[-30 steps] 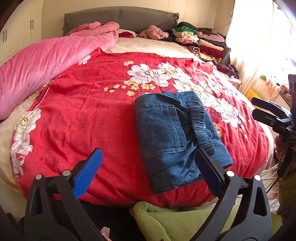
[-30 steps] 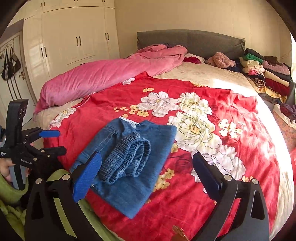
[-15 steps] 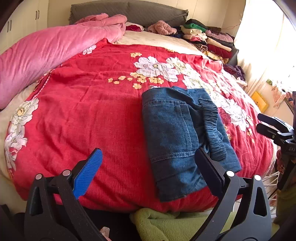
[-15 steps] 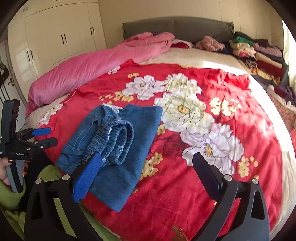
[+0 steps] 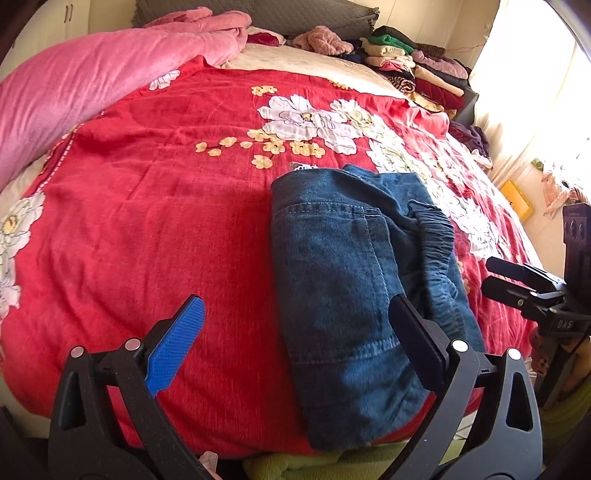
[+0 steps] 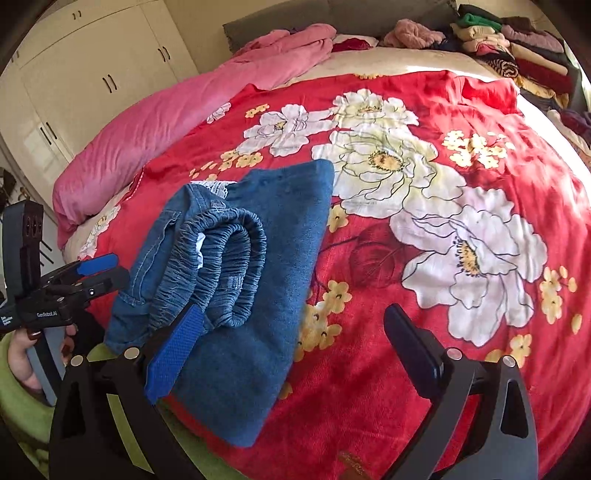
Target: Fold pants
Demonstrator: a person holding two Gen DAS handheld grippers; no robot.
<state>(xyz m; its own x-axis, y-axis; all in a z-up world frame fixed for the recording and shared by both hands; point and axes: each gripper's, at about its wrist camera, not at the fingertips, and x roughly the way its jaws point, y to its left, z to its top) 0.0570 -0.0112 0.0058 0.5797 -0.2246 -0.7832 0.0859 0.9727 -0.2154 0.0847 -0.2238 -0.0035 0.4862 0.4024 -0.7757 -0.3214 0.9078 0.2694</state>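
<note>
Folded blue denim pants [image 5: 340,280] lie on the red flowered bedspread [image 5: 147,229] near the bed's front edge, with a back pocket facing up. Their bunched elastic waistband [image 6: 229,258] rests on top along one side. My left gripper [image 5: 295,339] hovers open over the near end of the pants [image 6: 258,350], holding nothing. My right gripper [image 6: 295,350] is also open and empty, its blue pad just above the waistband. The other gripper shows at the edge of each view: the right gripper [image 5: 524,288] beside the pants, the left gripper [image 6: 92,277] in a hand.
A pink duvet [image 5: 74,96] is piled along the bed's left side. Stacked folded clothes [image 5: 417,70] sit by the grey headboard [image 5: 295,14] at the far right. Cream wardrobe doors [image 6: 92,74] stand left of the bed. A green sleeve [image 6: 22,417] is at the bed's near edge.
Both grippers have moved forward and lower toward the bed, so the pants fill more of each view. The pants have not moved. Both grippers stay open.
</note>
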